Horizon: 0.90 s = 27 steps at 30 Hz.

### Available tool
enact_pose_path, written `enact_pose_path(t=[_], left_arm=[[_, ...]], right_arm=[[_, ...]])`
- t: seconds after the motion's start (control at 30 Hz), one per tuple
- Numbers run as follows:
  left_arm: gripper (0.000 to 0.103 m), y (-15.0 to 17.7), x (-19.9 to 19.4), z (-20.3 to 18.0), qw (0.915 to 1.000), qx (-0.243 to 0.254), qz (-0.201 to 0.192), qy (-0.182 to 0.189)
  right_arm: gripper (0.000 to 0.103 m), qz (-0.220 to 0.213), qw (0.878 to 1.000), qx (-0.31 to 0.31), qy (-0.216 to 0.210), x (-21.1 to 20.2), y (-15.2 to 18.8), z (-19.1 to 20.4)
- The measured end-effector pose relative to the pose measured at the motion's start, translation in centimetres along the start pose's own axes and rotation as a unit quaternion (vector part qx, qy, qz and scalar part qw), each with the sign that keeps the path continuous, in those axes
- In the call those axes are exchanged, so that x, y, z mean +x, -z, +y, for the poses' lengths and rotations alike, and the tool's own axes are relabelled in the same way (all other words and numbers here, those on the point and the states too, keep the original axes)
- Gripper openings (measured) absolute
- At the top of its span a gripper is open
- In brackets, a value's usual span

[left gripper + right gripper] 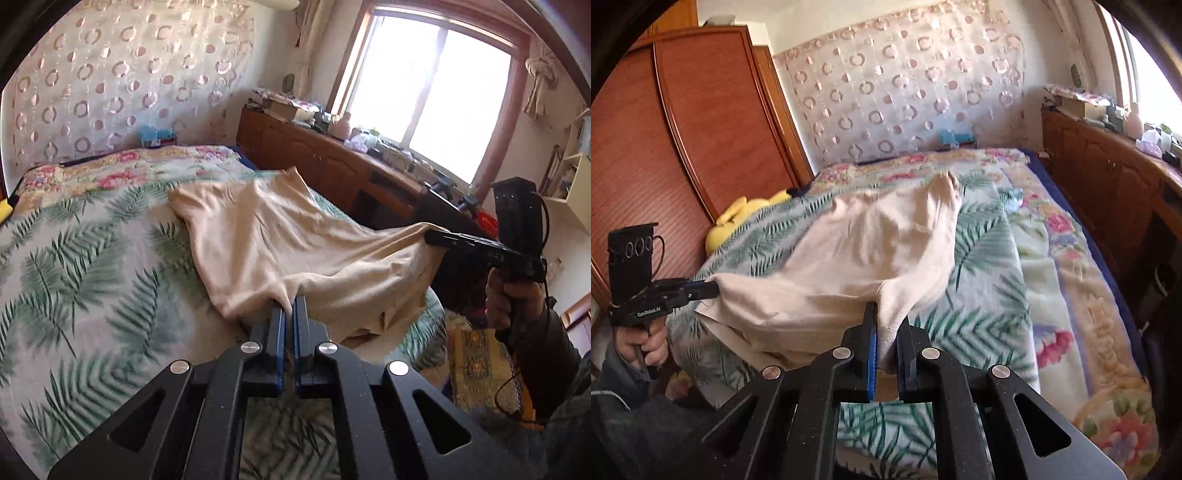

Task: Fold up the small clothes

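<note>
Bed [74, 280] under fern-print blanket [990, 266], beige garment [258, 236] atop.

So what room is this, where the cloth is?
Most likely a bedroom: a bed under a leafy, flowery blanket, a tall wooden wardrobe beside it, and a cluttered wooden cabinet below the window.

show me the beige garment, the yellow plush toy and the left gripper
beige garment [266, 236]: left wrist view, on its spread middle.
yellow plush toy [738, 218]: right wrist view, on its body by the wardrobe.
left gripper [289, 306]: left wrist view, between its fingertips, shut on the garment's edge.
</note>
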<state>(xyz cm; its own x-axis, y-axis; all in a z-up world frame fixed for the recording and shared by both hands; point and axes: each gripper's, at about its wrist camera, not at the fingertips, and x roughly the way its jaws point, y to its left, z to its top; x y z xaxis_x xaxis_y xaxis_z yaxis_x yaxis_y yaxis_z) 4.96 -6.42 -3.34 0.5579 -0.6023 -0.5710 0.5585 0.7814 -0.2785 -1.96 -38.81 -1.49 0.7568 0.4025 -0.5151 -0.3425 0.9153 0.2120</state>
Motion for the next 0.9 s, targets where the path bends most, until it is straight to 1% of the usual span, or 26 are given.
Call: enact_pose_path(t=[0.07,0.2,0.3,0.4,0.5,0.6,0.73,0.8,0.83,0.87,0.9], left_arm=[[0.004,-2.3,1.0,1.1,1.0,-0.004,-0.006,-0.003],[0.004,-7.1,4.0,4.1,0.9995,-0.009,-0.009,-0.028],[0.004,-9.6,6.4,6.3,0.9988,-0.014,0.0,-0.047],[0.004,-11.5,8.9,8.6,0.9979,-0.026,0.014,-0.057],[0.004,-12.5,11.2,10.5,0.997,-0.038,0.027,-0.063],[0.004,-12.8,13.4,12.2,0.9952,-0.046,0.042,-0.075],[0.004,-12.5,16.3,13.5,0.993,-0.048,0.072,-0.081],[0.004,-12.2,16.7,13.6,0.9929,-0.043,0.075,-0.082],[0.005,-12.1,16.8,13.6,0.9931,-0.041,0.075,-0.08],[0.009,-11.9,16.5,13.6,0.9932,-0.039,0.074,-0.08],[0.017,-12.1,16.3,13.6,0.9935,-0.036,0.073,-0.08]], right_arm=[[0.007,-0.019,1.0,-0.001,0.001,1.0,-2.0,-0.5],[0.007,-0.04,0.999,0.004,0.009,4.5,-6.5,-2.2],[0.008,-0.039,0.999,0.016,0.006,8.0,-9.5,-3.4],[0.008,-0.024,1.0,0.009,0.014,12.0,-11.4,-3.7],[0.007,-0.01,1.0,-0.002,0.018,15.4,-13.0,-3.6],[0.008,0.002,1.0,0.001,0.023,17.9,-14.4,-4.3],[0.008,0.026,0.999,0.0,0.035,19.8,-15.4,-4.7],[0.015,0.037,0.998,-0.007,0.044,20.2,-15.9,-4.4],[0.022,0.038,0.998,-0.012,0.048,20.1,-15.9,-4.4],[0.03,0.032,0.998,-0.017,0.051,19.3,-16.2,-4.0],[0.035,0.023,0.998,-0.02,0.053,18.6,-16.2,-3.9]])
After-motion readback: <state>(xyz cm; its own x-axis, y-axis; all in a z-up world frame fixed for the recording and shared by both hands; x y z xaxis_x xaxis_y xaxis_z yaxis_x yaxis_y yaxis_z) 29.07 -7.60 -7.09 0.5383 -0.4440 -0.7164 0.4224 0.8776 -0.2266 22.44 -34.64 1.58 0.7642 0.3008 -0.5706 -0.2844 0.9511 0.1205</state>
